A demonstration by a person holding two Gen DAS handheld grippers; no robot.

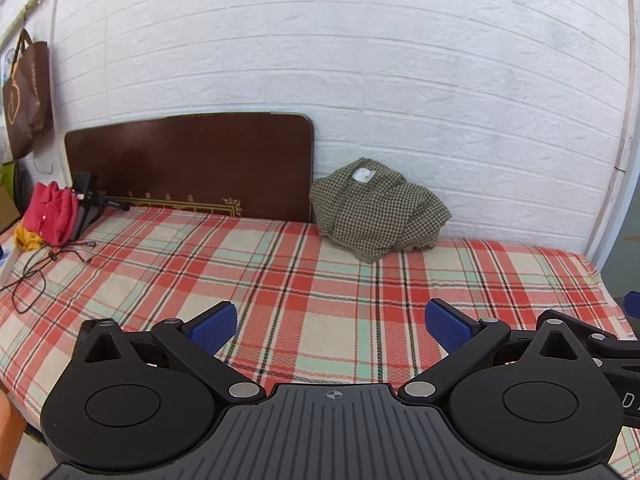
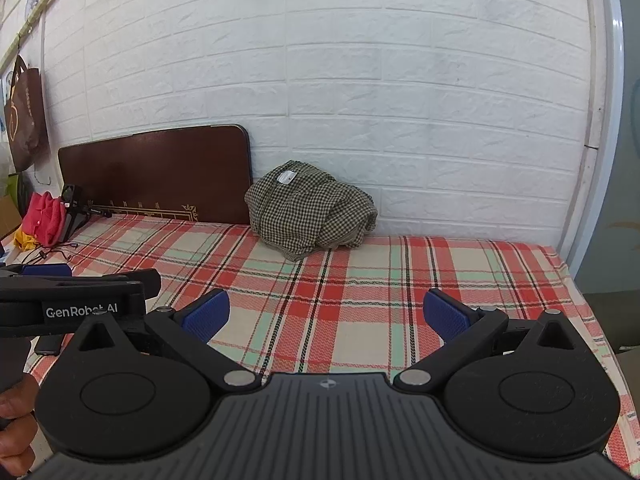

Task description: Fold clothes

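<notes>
We face a wide stretch of bare red, cream and green plaid bed sheet (image 1: pixel 304 280), open from the near edge to the far wall. At the back a crumpled green-and-cream checked garment (image 1: pixel 376 208) sits against the white brick-patterned wall (image 1: pixel 360 60), just beside a dark brown wooden board (image 1: pixel 188 164) leaning there. The far left corner is crowded: a red folded cloth (image 1: pixel 50 216), a black device (image 1: pixel 86 200) and thin black cables (image 1: pixel 36 268) trailing over the sheet. Our left gripper (image 1: pixel 331 326) and right gripper (image 2: pixel 326 316) hover side by side, jaws spread wide, over the clear near part.
</notes>
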